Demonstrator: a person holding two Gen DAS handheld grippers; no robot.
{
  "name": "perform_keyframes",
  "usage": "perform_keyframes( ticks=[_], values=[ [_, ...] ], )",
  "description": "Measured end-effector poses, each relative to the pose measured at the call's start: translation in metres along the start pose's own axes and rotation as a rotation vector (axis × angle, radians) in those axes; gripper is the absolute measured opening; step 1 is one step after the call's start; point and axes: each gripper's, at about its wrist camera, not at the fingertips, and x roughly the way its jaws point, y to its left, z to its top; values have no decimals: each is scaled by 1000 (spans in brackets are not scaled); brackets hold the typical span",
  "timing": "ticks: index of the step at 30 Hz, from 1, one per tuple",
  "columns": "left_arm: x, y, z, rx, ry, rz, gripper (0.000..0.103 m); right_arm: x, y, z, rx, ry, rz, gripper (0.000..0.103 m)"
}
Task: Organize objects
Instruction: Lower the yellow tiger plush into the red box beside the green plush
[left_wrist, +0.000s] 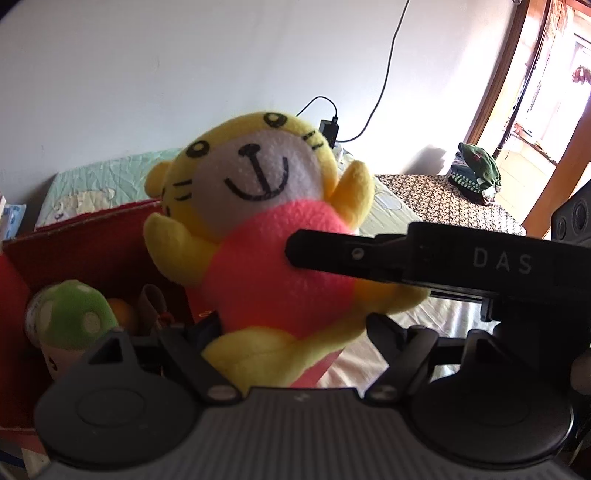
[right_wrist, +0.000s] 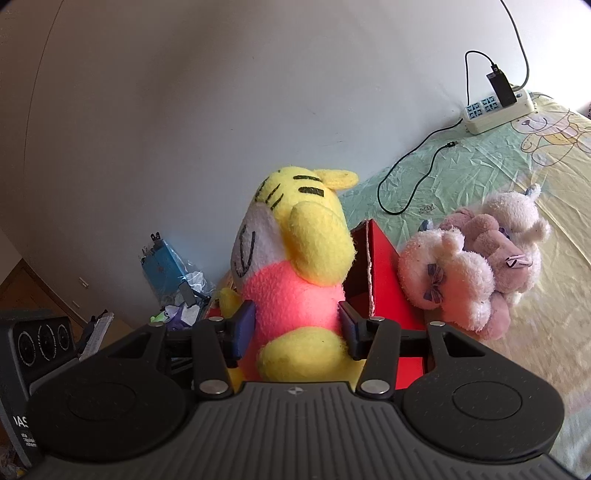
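Currently we hold tiger plush (right_wrist: 295, 291) above red box (right_wrist: 384, 280): right tongs (right_wrist: 297, 325) pinch its pink belly, left tongs (left_wrist: 288, 325) grip its lower body. Mushroom toy (left_wrist: 74, 314) already boxed; pink-white plush (right_wrist: 476, 258) left on bed (right_wrist: 480, 162).

place: home bedroom | landmark: bed (right_wrist: 480, 166) with cartoon-bear sheet along plain white wall (right_wrist: 184, 110) | on bed: power strip (right_wrist: 495, 110) by wall, pink plush toys (right_wrist: 476, 258) | past bed's far end: wooden doorway (left_wrist: 517, 92), folded clothes (left_wrist: 476, 173) on patterned cloth
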Motion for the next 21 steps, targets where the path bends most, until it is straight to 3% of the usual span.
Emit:
perform_keyframes(
  ticks=[14, 21],
  values=[
    [26, 28, 4, -47, 32, -1, 90, 26, -7, 2, -13, 18, -86, 50],
    [33, 35, -1, -55, 49, 6, 93, 35, -1, -2, -58, 35, -126, 55]
  ],
)
